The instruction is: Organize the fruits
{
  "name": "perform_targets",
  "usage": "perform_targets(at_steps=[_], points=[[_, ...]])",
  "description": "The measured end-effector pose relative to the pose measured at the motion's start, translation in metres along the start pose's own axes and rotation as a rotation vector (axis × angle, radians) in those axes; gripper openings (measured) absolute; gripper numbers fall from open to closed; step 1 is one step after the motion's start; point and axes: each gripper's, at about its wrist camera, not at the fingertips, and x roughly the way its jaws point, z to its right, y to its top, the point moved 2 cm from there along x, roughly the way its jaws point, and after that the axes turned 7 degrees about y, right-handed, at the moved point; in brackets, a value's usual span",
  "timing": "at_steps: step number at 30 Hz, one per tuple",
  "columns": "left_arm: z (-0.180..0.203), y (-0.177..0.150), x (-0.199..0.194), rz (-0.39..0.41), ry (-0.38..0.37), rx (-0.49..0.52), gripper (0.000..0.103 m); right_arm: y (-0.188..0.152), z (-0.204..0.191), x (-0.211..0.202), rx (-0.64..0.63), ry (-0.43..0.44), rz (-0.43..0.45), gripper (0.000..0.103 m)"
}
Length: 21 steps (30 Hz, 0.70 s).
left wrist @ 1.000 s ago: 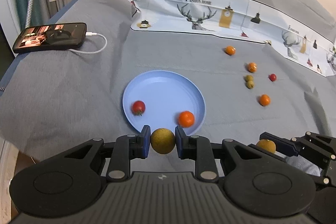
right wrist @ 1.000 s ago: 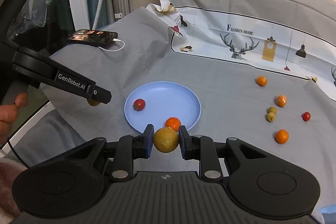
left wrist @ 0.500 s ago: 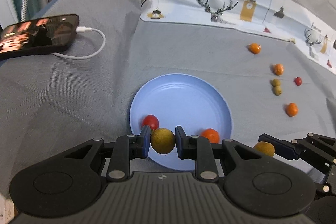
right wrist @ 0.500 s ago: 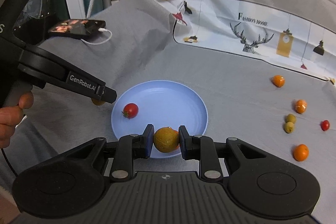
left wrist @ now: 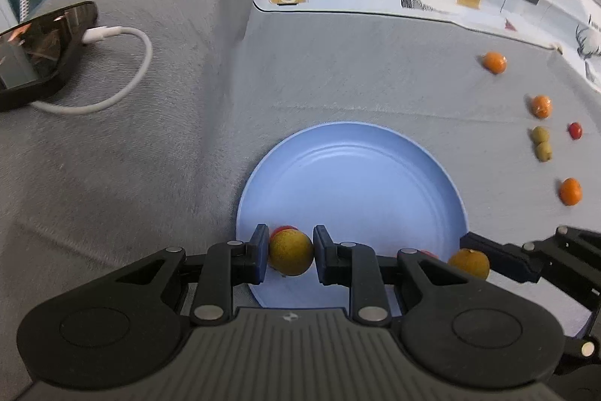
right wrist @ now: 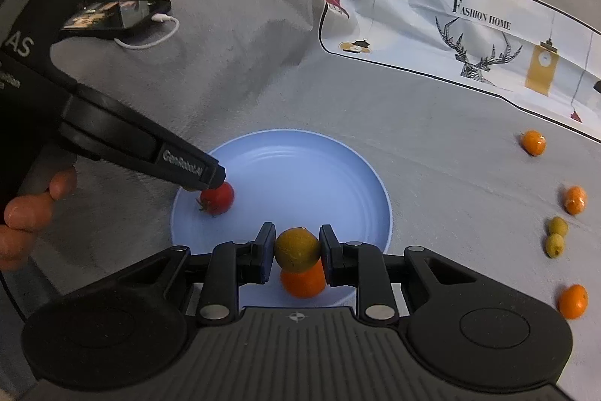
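Jaws of the left gripper (left wrist: 291,252) are pinching a yellow fruit (left wrist: 291,251) over the blue plate (left wrist: 353,175), beside a red tomato (right wrist: 217,198); the right gripper (right wrist: 296,250) is clamping another yellow fruit (right wrist: 296,248) above an orange (right wrist: 303,282) lying on that plate.

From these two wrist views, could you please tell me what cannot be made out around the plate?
- Left wrist view: the red cherry tomato is mostly hidden behind the yellow-green fruit in the left gripper.
- Left wrist view: the black smartphone is cut off by the frame edge.
- Right wrist view: the orange fruit on the round blue plate is partly hidden by the right gripper.
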Motion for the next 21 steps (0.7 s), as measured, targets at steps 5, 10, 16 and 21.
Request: perform_targets(at_steps=[5, 10, 16, 21], points=[[-0.004, 0.003, -0.019, 0.106, -0.039, -0.004, 0.102, 0.006, 0.003, 0.001, -0.003, 0.011, 0.007, 0.053], [-0.010, -0.016, -0.053, 0.127, -0.029, -0.015, 0.102, -0.008, -0.003, -0.032, 0.001, -0.010, -0.013, 0.079], [-0.015, -0.062, -0.102, 0.118, 0.002, -0.059, 0.103, -0.037, -0.024, -0.083, 0.062, -0.024, -0.017, 0.089], [-0.016, -0.092, -0.129, 0.127, 0.013, -0.064, 0.103, -0.050, -0.050, -0.119, 0.048, -0.035, 0.034, 0.094]])
